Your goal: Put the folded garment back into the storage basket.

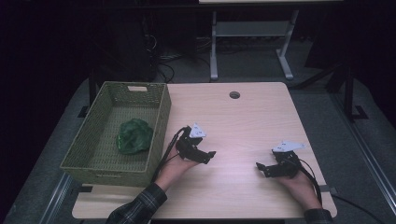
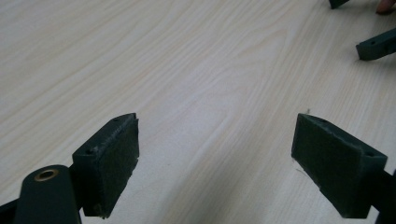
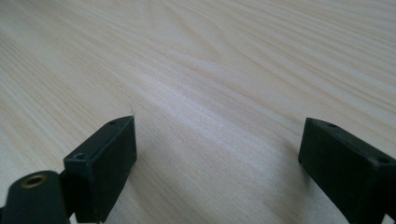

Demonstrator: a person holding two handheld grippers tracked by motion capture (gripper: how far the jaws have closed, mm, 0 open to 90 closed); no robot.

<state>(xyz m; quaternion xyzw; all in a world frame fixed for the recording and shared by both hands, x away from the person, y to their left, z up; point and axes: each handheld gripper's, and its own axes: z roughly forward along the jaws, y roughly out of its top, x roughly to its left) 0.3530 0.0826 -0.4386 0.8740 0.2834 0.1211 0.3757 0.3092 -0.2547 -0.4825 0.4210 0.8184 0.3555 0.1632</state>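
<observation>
Two hand-held grippers resting low over a wooden table (image 1: 243, 116).
Left gripper (image 1: 211, 155) and right gripper (image 1: 260, 168): jaws spread, empty; green cloth (image 1: 134, 136) lies in wicker basket (image 1: 161, 116).

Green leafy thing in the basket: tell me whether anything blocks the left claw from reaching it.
Yes. The basket's right wall stands between the left claw and the green leafy thing. The claw is open on the bare table, pointing away from the basket; it would have to go over the wall.

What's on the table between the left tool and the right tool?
Nothing: in the high view, only bare wood of the table lies between the left tool and the right tool.
</observation>
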